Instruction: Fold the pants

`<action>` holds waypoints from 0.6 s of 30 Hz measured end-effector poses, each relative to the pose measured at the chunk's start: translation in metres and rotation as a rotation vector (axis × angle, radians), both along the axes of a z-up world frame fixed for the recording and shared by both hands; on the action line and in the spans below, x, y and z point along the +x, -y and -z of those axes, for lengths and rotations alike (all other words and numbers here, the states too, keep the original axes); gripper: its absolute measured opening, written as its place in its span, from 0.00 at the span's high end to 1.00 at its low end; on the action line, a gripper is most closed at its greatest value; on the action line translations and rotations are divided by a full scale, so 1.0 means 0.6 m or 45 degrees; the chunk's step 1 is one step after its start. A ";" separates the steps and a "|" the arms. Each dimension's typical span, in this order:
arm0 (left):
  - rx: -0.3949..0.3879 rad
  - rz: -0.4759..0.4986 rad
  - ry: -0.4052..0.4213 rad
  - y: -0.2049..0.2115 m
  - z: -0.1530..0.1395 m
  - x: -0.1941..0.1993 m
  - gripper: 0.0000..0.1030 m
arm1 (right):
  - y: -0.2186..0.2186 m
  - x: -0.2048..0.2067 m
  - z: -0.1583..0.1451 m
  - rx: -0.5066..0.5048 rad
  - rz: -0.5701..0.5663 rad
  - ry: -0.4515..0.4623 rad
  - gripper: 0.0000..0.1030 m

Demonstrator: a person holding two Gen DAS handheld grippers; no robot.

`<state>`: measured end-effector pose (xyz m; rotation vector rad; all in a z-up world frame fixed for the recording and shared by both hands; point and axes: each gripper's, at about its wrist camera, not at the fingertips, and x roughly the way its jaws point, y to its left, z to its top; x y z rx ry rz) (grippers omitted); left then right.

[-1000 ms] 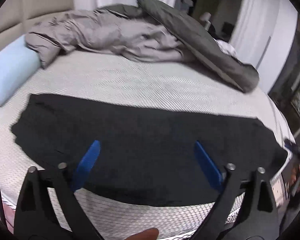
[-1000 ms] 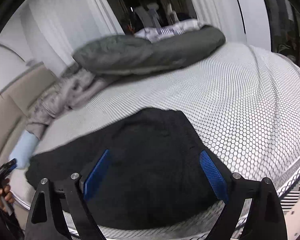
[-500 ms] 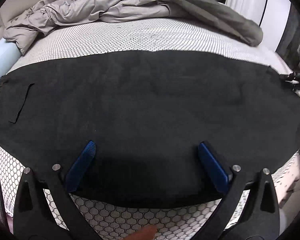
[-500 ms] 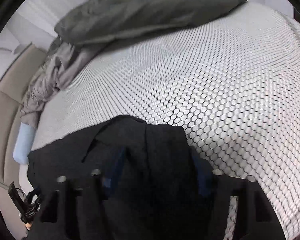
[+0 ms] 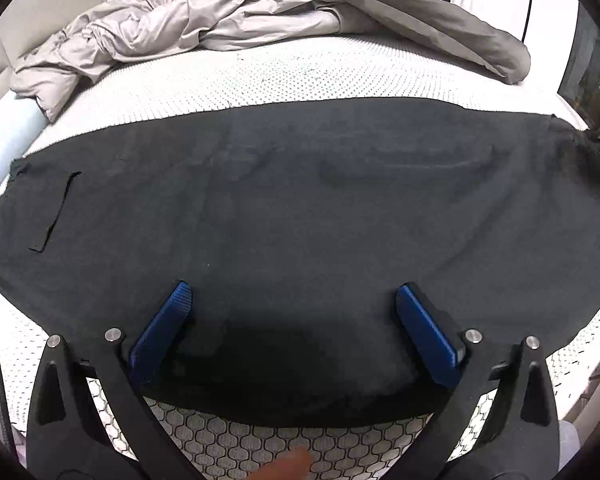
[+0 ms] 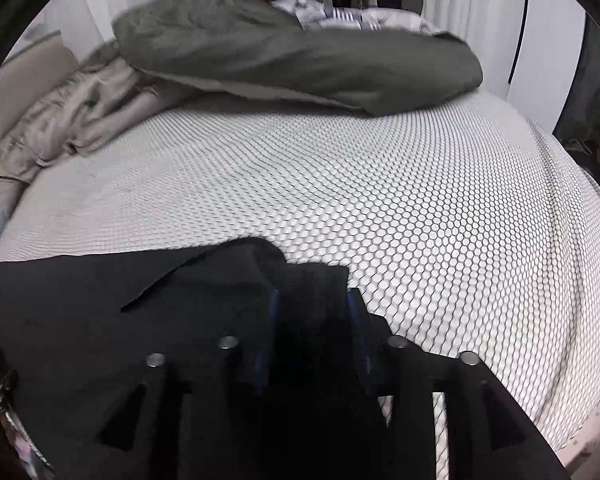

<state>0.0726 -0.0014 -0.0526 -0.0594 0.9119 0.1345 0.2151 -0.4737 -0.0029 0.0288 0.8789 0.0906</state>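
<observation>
Lying flat across the bed point(image 5: 300, 76), the black pants point(image 5: 300, 208) stretch side to side. Left hand-held gripper point(image 5: 294, 296) hovers over their near edge, jaws spread wide, gripping nothing. Right hand-held gripper point(image 6: 312, 300) pinches the pants' end, jaws nearly closed on bunched fabric.

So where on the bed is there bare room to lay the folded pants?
A wide bare band of mattress lies between the pants and the bedding heap: the grey duvet and beige sheet. Right of the pants it is bare to the bed's edge. The head end is crowded. The right gripper pinches the pants; the left gripper is open above them.
</observation>
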 end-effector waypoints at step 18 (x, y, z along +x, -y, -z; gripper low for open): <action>-0.039 0.113 -0.013 0.084 0.001 -0.001 0.01 | -0.315 -0.150 0.081 0.040 -0.472 -0.032 0.07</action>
